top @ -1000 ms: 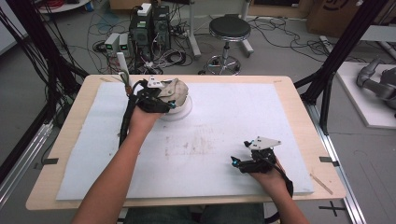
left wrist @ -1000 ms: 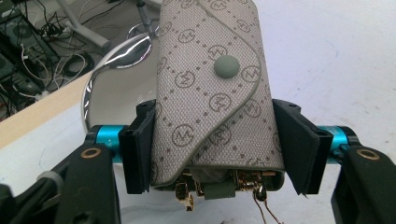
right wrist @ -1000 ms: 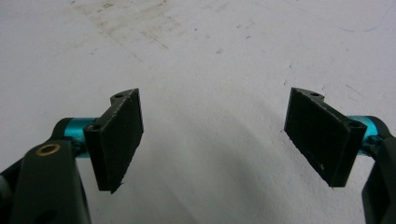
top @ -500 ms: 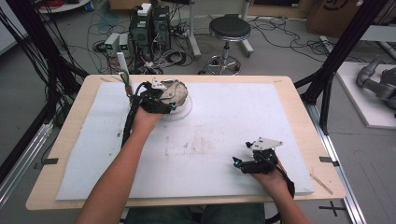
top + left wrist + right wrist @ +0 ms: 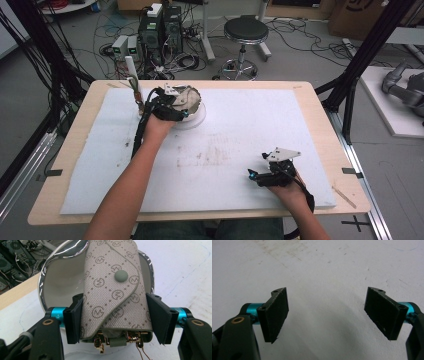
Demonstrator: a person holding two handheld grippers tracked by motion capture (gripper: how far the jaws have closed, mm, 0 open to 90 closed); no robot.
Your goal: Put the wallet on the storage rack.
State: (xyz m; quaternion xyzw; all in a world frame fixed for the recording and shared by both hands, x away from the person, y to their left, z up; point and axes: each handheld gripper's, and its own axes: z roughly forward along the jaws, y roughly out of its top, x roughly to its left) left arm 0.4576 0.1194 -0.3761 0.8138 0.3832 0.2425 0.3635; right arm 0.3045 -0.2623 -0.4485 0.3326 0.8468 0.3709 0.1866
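The left gripper [image 5: 113, 317] is clamped on a small grey key pouch [image 5: 112, 287]. One jaw presses on each side, so the pouch cannot slip out. The pouch has little letter marks all over it and a round snap button [image 5: 121, 276] on its flap. Gold clips [image 5: 100, 346] hang out of its near end. The pouch sits over a white bowl [image 5: 58, 282] with a shiny silver rim, and its far end leans on that rim. I think the hand is putting the pouch in the bowl or lifting it out, but I cannot tell which.

In the high view, the bowl [image 5: 197, 107] is at the far left of the table, on a white mat [image 5: 250, 130]. The left gripper [image 5: 172, 107] is right at the bowl.

The right gripper [image 5: 272, 172] rests near the person, on the right side of the mat. Its jaws stand wide apart and hold nothing, with bare mat [image 5: 324, 277] between them. It is well apart from the bowl, so it is not in the way.

The mat has some brown smudges [image 5: 210, 155] in the middle. Beyond the table stand a stool [image 5: 245, 32] and some boxes with wires [image 5: 160, 30] on the floor. Nothing blocks the bowl.
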